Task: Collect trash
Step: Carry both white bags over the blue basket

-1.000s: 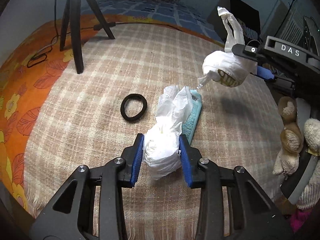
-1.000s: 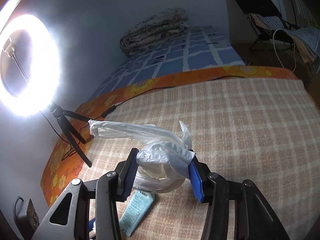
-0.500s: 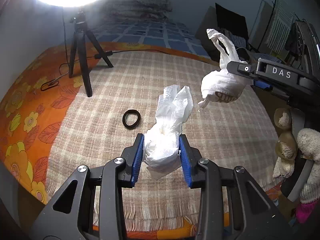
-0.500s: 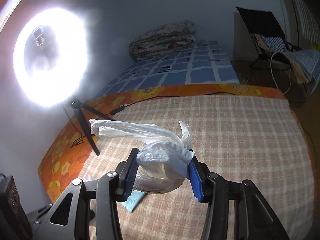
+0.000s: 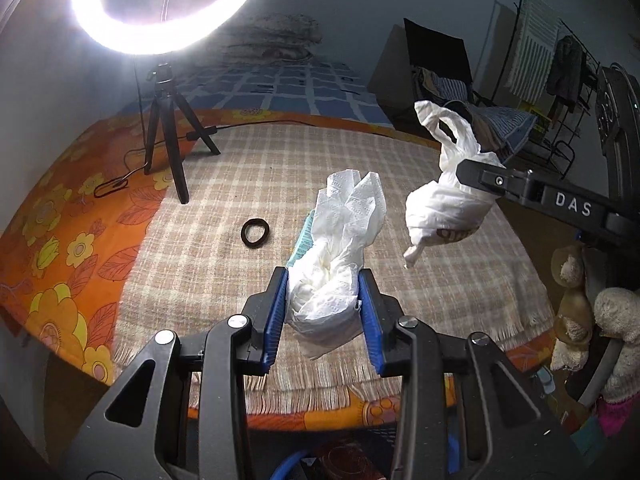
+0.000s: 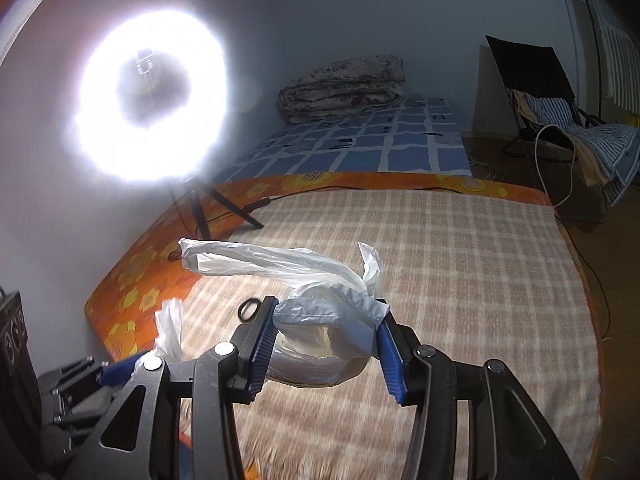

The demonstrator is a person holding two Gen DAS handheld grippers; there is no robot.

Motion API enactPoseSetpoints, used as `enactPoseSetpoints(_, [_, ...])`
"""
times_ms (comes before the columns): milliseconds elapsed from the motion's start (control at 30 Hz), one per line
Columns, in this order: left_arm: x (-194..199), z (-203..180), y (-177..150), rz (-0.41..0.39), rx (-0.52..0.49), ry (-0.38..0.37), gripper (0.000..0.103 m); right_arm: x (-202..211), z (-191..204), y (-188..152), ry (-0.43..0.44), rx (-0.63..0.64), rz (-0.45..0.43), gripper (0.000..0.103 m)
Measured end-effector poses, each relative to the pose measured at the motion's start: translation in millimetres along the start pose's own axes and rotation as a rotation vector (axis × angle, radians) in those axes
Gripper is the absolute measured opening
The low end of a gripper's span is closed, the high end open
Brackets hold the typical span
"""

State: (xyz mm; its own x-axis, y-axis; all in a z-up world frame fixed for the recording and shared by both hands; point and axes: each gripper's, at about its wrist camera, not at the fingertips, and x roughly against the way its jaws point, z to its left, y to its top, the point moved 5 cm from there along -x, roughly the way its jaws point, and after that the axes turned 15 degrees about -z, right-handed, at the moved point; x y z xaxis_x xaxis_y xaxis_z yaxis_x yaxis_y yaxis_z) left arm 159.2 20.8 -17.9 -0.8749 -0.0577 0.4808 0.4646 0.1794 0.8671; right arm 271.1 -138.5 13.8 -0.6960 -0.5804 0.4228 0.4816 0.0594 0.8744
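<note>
White trash in both tongs, up off the bed

White tissue wad (image 5: 326,300) sits pinched in the left tongs (image 5: 323,312) — the blue pads are partly closed and press it on both sides, and its long end sticks up toward 12 o'clock. Down on the checked blanket (image 5: 224,280), a black hair band (image 5: 255,232) lies at 11 o'clock from these tongs, and a teal packet (image 5: 303,240) peeks out just behind the tissue; the left hand looks nearer to both. Over at 2 o'clock, the right tongs (image 6: 326,334) squeeze a knotted white plastic bag (image 6: 320,344), its handles trailing toward 10 o'clock. Both hands are full, so I think the trash must be dropped somewhere first — no bin is in sight.
</note>
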Motion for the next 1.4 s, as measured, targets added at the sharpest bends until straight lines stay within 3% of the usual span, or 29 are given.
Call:
enactPoseSetpoints(333, [40, -14, -23, -0.005, -0.056, -0.026, 0.035, 52, 11, -26, 0.011, 0.02, 0.001, 0.048])
enactPoseSetpoints(900, [77, -4, -98, 0.117, -0.004, -0.043, 0.035, 111, 29, -91, 0.034, 0.073, 0.061, 0.048])
enactPoseSetpoints(1400, [87, -10, -153, 0.213, -0.009, -0.04, 0.035, 140, 57, -148, 0.055, 0.243, 0.13, 0.049])
